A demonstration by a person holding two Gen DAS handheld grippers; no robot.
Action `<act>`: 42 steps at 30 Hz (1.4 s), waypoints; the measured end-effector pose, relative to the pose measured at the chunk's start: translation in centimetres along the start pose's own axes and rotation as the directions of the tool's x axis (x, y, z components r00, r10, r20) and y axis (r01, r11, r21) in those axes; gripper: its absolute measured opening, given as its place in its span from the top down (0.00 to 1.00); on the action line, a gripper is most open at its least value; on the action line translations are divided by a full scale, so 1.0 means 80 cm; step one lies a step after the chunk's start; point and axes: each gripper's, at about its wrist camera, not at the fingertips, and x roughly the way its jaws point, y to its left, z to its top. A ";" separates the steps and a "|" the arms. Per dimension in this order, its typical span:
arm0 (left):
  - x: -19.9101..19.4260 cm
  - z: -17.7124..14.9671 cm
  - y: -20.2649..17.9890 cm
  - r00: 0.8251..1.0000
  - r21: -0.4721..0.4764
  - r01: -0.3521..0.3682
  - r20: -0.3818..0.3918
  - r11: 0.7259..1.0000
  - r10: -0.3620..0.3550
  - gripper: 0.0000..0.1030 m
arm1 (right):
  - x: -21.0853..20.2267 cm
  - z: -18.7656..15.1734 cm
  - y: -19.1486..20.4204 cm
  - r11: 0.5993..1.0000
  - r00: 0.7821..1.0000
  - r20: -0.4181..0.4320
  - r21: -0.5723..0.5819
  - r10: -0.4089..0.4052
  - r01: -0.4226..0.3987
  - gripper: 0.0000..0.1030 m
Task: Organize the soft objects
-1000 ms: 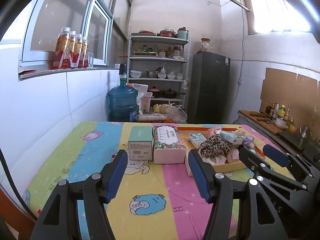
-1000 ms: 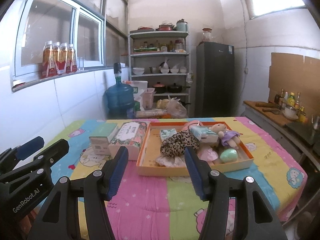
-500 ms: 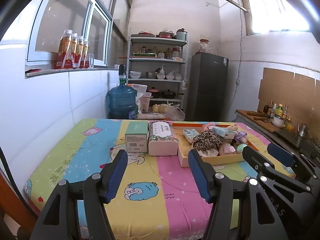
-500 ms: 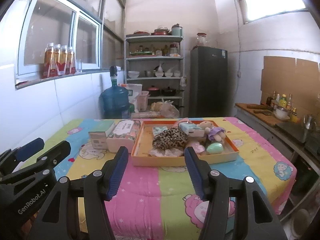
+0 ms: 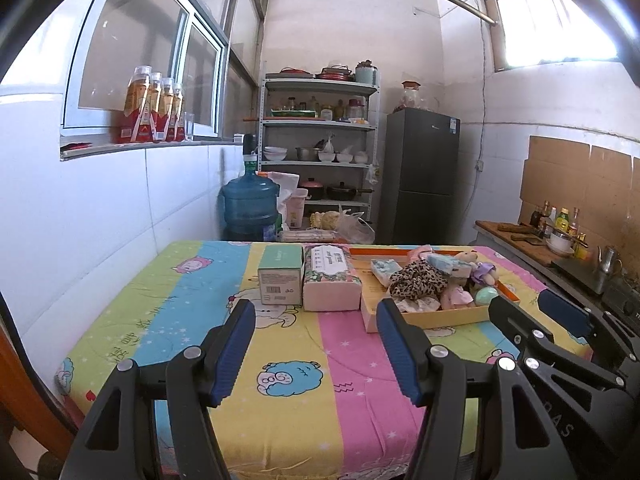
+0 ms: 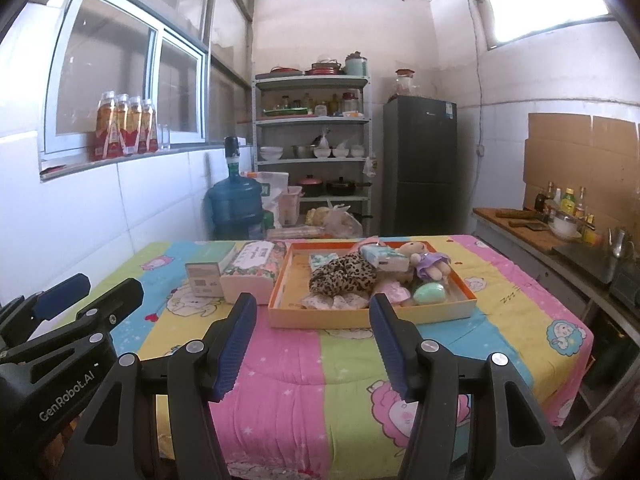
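Both grippers have pulled back from the desk (image 6: 280, 364) since the earlier frames, so the tray (image 6: 436, 312) and boxes look smaller and sit nearer mid-frame. Soft things (a leopard-print cloth (image 6: 344, 276), a doll (image 6: 428, 264), a green ball (image 6: 430, 294), tissue packs) lie heaped in the tray, probably gathered there as the sorting spot. A tissue pack (image 5: 330, 278) and a green box (image 5: 280, 276) stand just beside it, touching each other. The left gripper (image 5: 316, 348) and the right gripper (image 6: 312, 344) both hang clear of the desk, fingers spread wide, holding and touching nothing.
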 end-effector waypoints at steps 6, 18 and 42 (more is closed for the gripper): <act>0.000 0.000 0.001 1.000 -0.001 0.001 -0.001 1.000 -0.001 0.39 | 0.000 -0.001 0.002 1.000 1.000 -0.002 -0.003 0.006 -0.006 0.41; 0.002 0.001 0.005 1.000 -0.002 -0.001 -0.003 1.000 0.001 0.39 | 0.006 -0.001 0.003 1.000 1.000 -0.017 0.001 0.020 -0.020 0.41; 0.005 0.000 0.008 1.000 -0.002 -0.005 -0.005 1.000 0.005 0.39 | 0.007 -0.001 0.005 1.000 1.000 -0.020 0.001 0.023 -0.023 0.41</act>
